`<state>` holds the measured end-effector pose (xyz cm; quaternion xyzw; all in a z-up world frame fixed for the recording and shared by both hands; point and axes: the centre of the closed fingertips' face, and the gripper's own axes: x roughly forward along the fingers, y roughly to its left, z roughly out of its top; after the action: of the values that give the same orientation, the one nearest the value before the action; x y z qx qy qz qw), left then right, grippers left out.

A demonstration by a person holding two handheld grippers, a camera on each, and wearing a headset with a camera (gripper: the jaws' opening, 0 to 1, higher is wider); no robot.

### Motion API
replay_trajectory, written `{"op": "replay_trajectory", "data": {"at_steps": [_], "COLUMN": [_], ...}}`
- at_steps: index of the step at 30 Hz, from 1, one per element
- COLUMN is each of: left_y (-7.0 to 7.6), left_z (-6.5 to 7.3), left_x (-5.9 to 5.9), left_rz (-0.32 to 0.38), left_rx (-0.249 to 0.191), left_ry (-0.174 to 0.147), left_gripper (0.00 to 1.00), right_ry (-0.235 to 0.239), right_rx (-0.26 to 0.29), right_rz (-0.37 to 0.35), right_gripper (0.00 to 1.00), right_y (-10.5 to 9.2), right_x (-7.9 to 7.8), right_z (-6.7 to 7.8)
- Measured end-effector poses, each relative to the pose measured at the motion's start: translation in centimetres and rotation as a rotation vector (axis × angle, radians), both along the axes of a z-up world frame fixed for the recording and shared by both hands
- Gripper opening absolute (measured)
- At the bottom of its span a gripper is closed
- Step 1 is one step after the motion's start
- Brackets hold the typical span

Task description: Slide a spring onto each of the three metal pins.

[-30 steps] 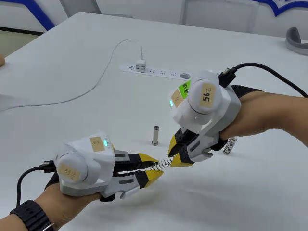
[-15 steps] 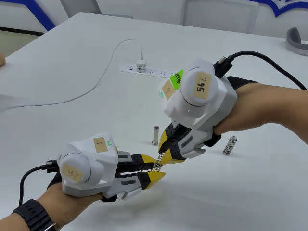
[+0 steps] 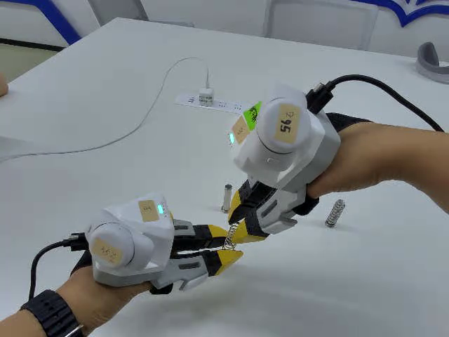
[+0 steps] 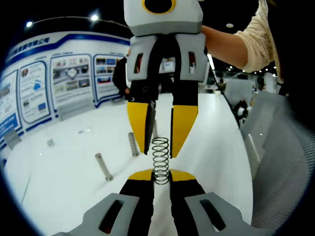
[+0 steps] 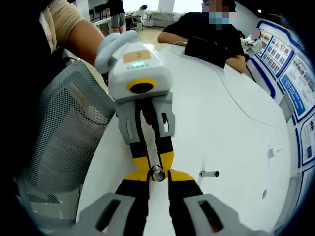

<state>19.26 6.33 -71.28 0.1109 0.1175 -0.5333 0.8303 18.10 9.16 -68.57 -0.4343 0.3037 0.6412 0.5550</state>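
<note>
Pinching: small coiled steel spring (image 3: 229,237), one end in left gripper (image 3: 231,243), other in right gripper (image 3: 242,226); both sets of jaws pressed onto it, above white table (image 3: 105,91).
Spring axis: gripper to gripper.
Short upright steel pin (image 3: 226,198): just beyond, nearer right gripper.
Left gripper view: second pin (image 4: 133,144).
Head view: second spring (image 3: 336,213), far right.

Head view downward; both gripper views opposed, close, spring (image 4: 160,160) between.

so I'm counting two yellow-tipped handheld tongs (left gripper (image 3: 226,246), right gripper (image 3: 237,226)), two thin coiled steel-wire springs (held spring (image 3: 229,237) between both tips, loose spring (image 3: 335,213) right of the right gripper), and one short grey metal pin (image 3: 226,198) behind the tips
</note>
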Motion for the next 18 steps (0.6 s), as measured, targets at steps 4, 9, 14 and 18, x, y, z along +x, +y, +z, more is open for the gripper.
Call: {"op": "replay_trajectory", "data": {"at_steps": [4,9,14,18], "left_y": [-0.04,-0.07,-0.12,-0.22], "left_z": [0.11,0.43,0.76,0.97], "left_x": [0.05,0.11,0.07,0.07], "left_rz": [0.0,0.0,-0.002,-0.004], "left_rx": [-0.003,-0.008,-0.014,-0.017], "left_ry": [-0.002,-0.01,-0.016,-0.02], "left_gripper": [0.11,0.11,0.11,0.11], "right_ry": [0.007,0.021,0.025,0.026], "right_rx": [-0.001,-0.008,-0.006,-0.01], "right_rz": [-0.003,-0.006,-0.006,-0.008], "right_gripper": [0.15,0.15,0.14,0.13], "right_y": [0.13,0.19,0.2,0.12], "right_x": [-0.05,-0.18,-0.16,-0.12], "right_z": [-0.3,-0.74,-0.79,-0.89]}}
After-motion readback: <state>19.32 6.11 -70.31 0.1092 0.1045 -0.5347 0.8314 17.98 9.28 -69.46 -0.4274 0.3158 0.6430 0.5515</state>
